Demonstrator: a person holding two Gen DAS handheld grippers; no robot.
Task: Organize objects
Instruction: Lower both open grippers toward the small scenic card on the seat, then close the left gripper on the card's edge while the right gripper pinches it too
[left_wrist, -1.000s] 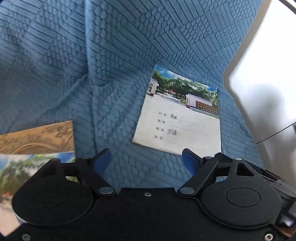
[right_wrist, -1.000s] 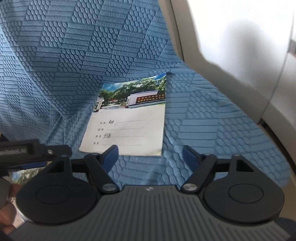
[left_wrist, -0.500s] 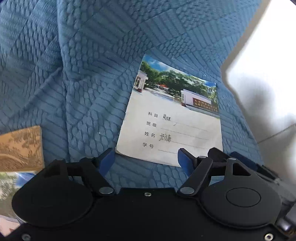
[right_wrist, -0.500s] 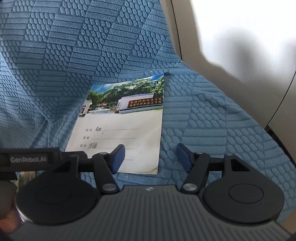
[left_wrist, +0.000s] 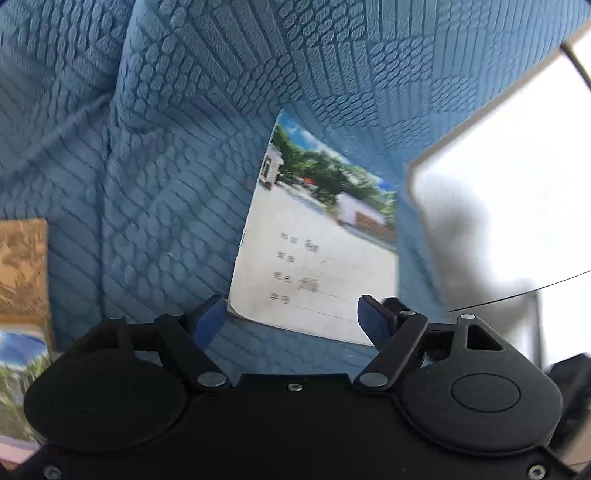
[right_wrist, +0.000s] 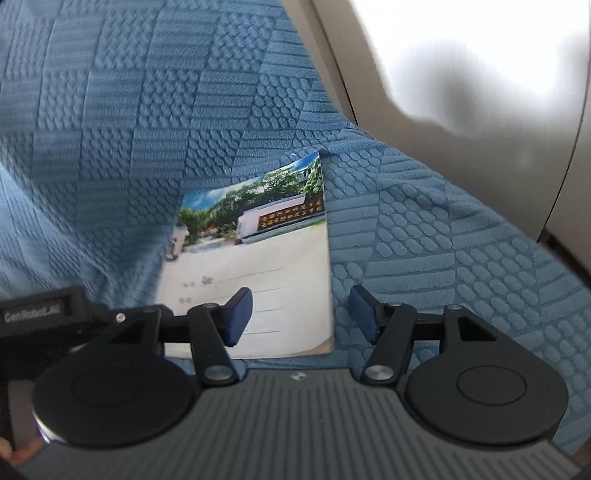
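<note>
Lying flat on blue cloth (left_wrist: 166, 166), the notebook (left_wrist: 325, 258) fills both views; only the left tool (left_wrist: 291, 317), opening, shows another booklet (left_wrist: 22, 269); right tool (right_wrist: 301, 314) gapes empty.

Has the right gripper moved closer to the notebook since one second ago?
Yes. The right gripper has advanced over the notebook; its jaws now straddle the cover's right edge on the blue cover cloth.

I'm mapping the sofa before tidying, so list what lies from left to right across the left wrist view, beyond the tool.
Tan booklet with an ornate brown cover → bare textured blue fabric cover → thin exercise book with a photo of trees and a gate → bright white panel.
</note>
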